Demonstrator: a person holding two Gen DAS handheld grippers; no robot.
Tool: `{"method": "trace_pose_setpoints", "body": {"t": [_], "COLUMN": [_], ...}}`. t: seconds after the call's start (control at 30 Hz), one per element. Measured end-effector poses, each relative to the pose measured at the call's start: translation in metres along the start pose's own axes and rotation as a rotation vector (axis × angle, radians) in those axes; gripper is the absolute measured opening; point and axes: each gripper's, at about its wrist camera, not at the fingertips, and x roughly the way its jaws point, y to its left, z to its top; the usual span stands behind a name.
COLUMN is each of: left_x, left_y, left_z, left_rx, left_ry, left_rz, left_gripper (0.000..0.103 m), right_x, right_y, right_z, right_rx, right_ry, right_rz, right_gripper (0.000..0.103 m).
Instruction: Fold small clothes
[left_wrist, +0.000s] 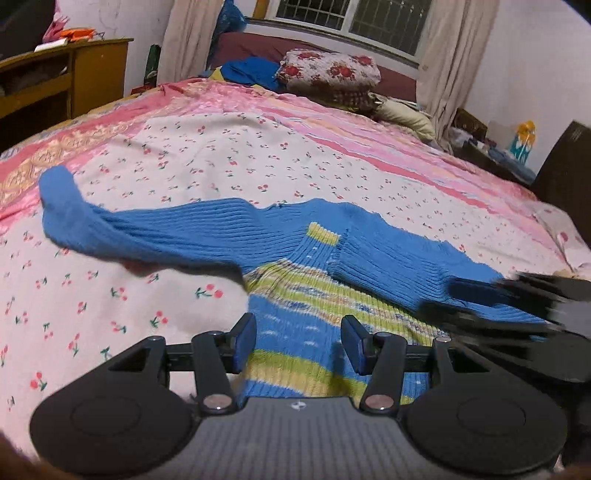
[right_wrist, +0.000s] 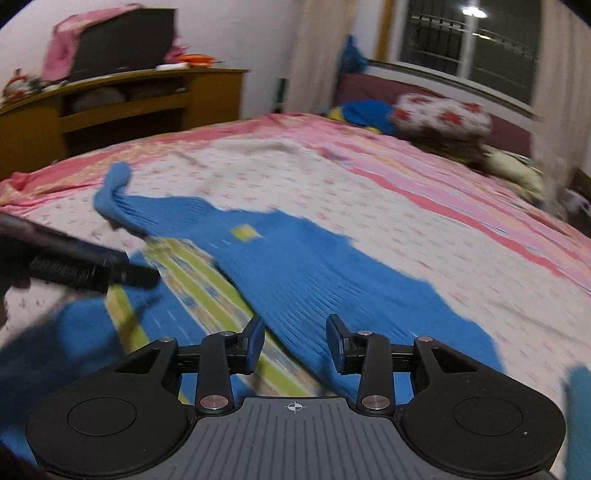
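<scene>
A small blue knit sweater (left_wrist: 280, 236) lay on the bed (left_wrist: 207, 155), over a cherry-print sheet, its right sleeve folded across the striped green-and-yellow body and its left sleeve (left_wrist: 85, 218) stretched out toward the bed's far left. The left gripper (left_wrist: 298, 341) hovered over the striped hem, jaws spread with nothing between them. The right gripper (right_wrist: 295, 341), blurred in motion, hung above the folded sleeve, its jaws also apart and not pinching cloth. The ribbed knit looked light, soft and stretchy, likely to sag and drag on the sheet rather than slide, so a fold would probably hold best if taken at a firm edge. The outstretched cuff or the shoulder seam seemed the sensible place to pinch for the next fold, with the hem held flat against bunching.
</scene>
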Motion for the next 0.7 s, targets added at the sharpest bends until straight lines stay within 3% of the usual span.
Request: {"method": "trace_pose_setpoints", "body": {"t": [0.13, 0.27, 0.37, 0.4, 0.43, 0.7], "left_x": [0.002, 0.001, -0.001, -0.001, -0.001, -0.002], "left_y": [0.013, 0.015, 0.017, 0.017, 0.018, 0.02], "left_z": [-0.003, -0.004, -0.005, -0.005, -0.005, -0.005], "left_rx": [-0.032, -0.033, -0.037, -0.039, -0.043, -0.05], "left_ry": [0.011, 0.009, 0.005, 0.006, 0.005, 0.001], "left_rz": [-0.02, -0.039, -0.054, -0.056, -0.06, -0.072], "left_gripper": [0.056, 0.056, 0.056, 0.056, 0.056, 0.056], "right_x": [0.038, 0.059, 0.064, 0.064, 0.065, 0.05], "right_y": [0.022, 0.027, 0.027, 0.026, 0.025, 0.028], "right_z": [0.014, 0.021, 0.023, 0.024, 0.025, 0.05], "right_rx": [-0.052, -0.024, -0.002, 0.006, 0.016, 0.115], "right_ry": [0.016, 0.035, 0.043, 0.045, 0.047, -0.052], "right_rz": [0.013, 0.005, -0.009, -0.016, -0.028, -0.009], "right_gripper": [0.037, 0.035, 0.028, 0.016, 0.012, 0.01]}}
